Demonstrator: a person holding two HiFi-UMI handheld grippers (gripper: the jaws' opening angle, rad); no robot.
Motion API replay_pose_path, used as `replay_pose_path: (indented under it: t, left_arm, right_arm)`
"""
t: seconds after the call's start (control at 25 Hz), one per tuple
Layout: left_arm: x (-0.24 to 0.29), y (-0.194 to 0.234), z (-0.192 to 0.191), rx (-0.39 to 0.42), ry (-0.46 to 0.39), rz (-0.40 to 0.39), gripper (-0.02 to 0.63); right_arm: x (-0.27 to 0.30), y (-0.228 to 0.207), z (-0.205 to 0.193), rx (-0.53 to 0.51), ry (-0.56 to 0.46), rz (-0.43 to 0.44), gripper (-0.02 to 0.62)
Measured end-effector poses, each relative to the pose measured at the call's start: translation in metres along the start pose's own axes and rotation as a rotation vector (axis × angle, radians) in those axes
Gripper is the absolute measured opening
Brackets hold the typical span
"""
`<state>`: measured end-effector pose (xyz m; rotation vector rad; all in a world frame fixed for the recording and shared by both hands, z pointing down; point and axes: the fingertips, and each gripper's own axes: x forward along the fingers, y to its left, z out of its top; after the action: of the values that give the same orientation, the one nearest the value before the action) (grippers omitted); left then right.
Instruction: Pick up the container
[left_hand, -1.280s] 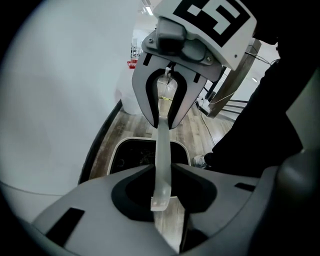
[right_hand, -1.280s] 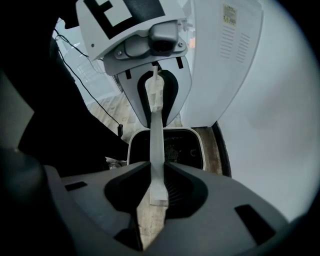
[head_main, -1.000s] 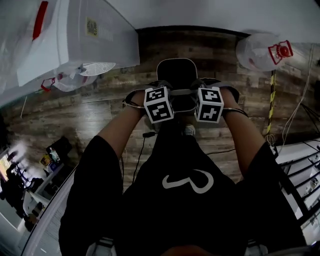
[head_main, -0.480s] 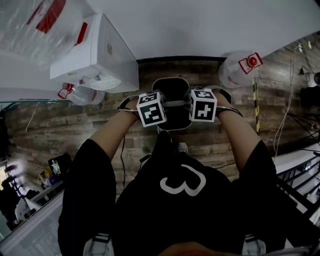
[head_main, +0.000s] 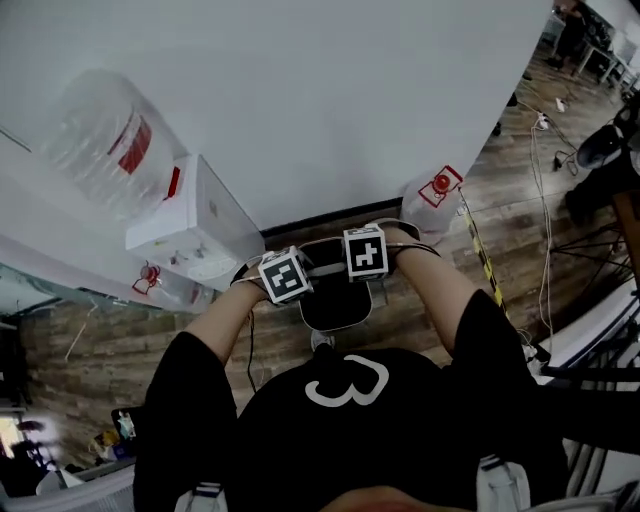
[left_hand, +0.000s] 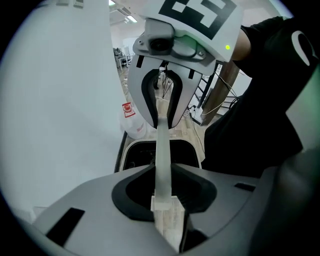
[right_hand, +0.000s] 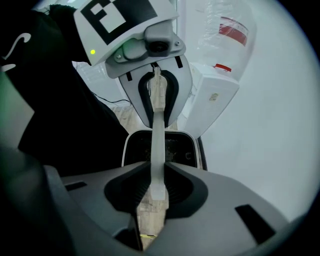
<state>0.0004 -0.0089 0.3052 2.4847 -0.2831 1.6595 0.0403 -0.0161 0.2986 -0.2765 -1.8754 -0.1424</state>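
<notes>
Now, left hand-held gripper (left_hand: 162, 195): jaws drawn in to a narrow gap, pads pressing on the thin pale handle (left_hand: 162, 145) that runs straight out at 12 o'clock.
Right hand-held gripper (right_hand: 156, 187): same narrow closure, clamped on the same handle from the opposite end; each gripper view shows the other gripper facing it at 12 o'clock.
Container (head_main: 335, 322): dark tub with a pale rim, hanging under the handle, directly below and between the two grippers and just in front of the person's chest.
Step in hand: the lift. Both grips look made, and the container seems clear of the wooden floor (head_main: 90, 340), carried by its handle alone.
Next move calls for: even pressure from both sides and matched height, so the handle does not slip and the tub stays level.
Forearms: both reach forward and down, wrists close together, marker cubes side by side, grippers tipped steeply downward.
Surroundings: water dispenser (head_main: 200, 235) at 10 o'clock of the container, a clear bottle (head_main: 435, 190) at 2 o'clock, white wall (head_main: 350, 100) at 12 o'clock. Worth keeping off the dispenser.
</notes>
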Motion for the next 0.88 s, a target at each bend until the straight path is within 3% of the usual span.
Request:
replay_pose_path:
  t: [0.36,0.88]
  left_arm:
    - [-0.009,-0.017,0.043,0.029,0.028,0.002,0.101]
    - [0.006,-0.021,0.077,0.110,0.071,0.014,0.101]
  right_arm:
    - [-0.042,0.022,-0.026,0.017,0.009,-0.027,0.094]
    - [-0.044,0.029,-0.064,0.047,-0.004,-0.038,0.094]
